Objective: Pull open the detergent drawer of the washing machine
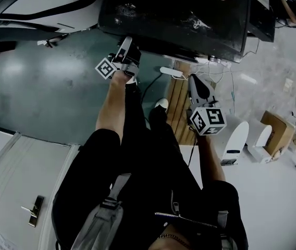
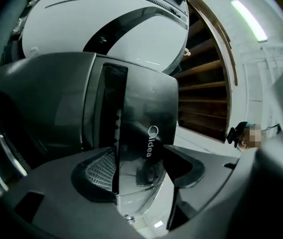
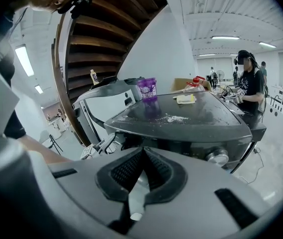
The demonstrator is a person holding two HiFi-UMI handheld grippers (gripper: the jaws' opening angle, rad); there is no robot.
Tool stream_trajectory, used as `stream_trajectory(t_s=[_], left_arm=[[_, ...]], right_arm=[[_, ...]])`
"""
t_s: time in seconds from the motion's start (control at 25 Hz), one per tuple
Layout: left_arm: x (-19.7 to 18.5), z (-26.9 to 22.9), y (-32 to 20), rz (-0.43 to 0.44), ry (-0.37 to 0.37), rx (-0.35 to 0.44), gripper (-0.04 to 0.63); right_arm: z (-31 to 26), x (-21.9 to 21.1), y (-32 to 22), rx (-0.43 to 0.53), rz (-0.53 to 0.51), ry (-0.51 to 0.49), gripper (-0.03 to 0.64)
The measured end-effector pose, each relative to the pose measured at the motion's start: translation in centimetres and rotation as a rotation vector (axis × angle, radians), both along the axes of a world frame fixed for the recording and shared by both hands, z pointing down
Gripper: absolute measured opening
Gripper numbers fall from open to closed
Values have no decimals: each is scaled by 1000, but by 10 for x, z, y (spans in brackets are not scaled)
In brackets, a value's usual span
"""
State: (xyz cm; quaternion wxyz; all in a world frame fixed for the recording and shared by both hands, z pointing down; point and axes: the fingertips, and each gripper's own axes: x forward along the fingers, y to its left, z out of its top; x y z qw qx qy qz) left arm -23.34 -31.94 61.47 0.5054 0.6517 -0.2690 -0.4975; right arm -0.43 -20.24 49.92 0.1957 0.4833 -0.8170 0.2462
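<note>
While wide open, left gripper (image 2: 140, 152) astride drawer (image 2: 149, 108).

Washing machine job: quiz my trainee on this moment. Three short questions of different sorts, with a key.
1. True or false: the right gripper has its jaws together.
2. The cup standing on top of the washing machine is: A purple, B green, C orange.
3. Which brand word shows on the glossy dark panel seen between the jaws of the left gripper?
Key: 1 true; 2 A; 3 Midea.
</note>
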Motion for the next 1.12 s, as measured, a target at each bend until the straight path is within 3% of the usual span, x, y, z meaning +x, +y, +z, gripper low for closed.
stream_trajectory(t_s=[0.2,1.12], left_arm=[[4,-5,-1,15,-8,56,290],[4,-3,1,-13,-14,40,256]], right_arm=[[7,-6,6,-26,0,0,6],[13,-1,24,-58,42,-12,6]])
